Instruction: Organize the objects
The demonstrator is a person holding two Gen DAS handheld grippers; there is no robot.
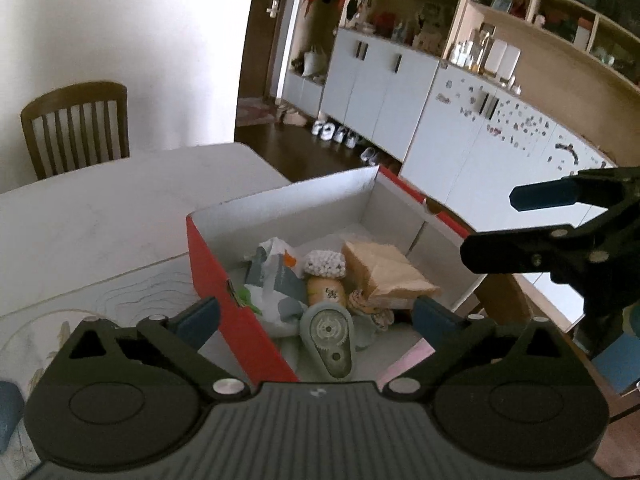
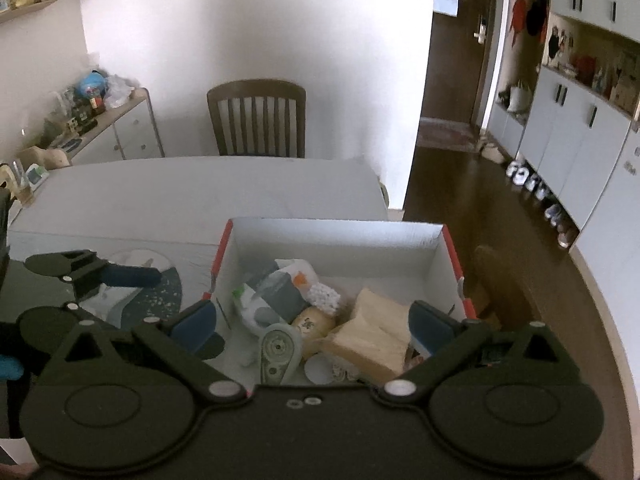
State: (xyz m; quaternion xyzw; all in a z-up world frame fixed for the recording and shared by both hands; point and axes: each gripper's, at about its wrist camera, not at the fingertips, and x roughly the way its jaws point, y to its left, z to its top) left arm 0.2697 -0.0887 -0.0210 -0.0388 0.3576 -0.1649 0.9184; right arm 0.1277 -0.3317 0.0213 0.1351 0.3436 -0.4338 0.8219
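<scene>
Directly below both wide-open hand-held grippers (image 1: pixel 316 320) (image 2: pixel 314 326), the filled box (image 1: pixel 208 256).

The red box (image 2: pixel 452 256) stands open at the top, so entry from above is free. Its far half shows bare floor; the near half is crowded with a tape dispenser (image 2: pixel 278 354), a tan paper packet (image 2: pixel 376 336) and a plastic bag (image 2: pixel 276 292). The table (image 2: pixel 200 188) beyond is bare up to the chair (image 2: pixel 256 118).

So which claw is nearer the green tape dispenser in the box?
Left. The left claw hangs right above the tape dispenser; the right claw is off to its right.
</scene>
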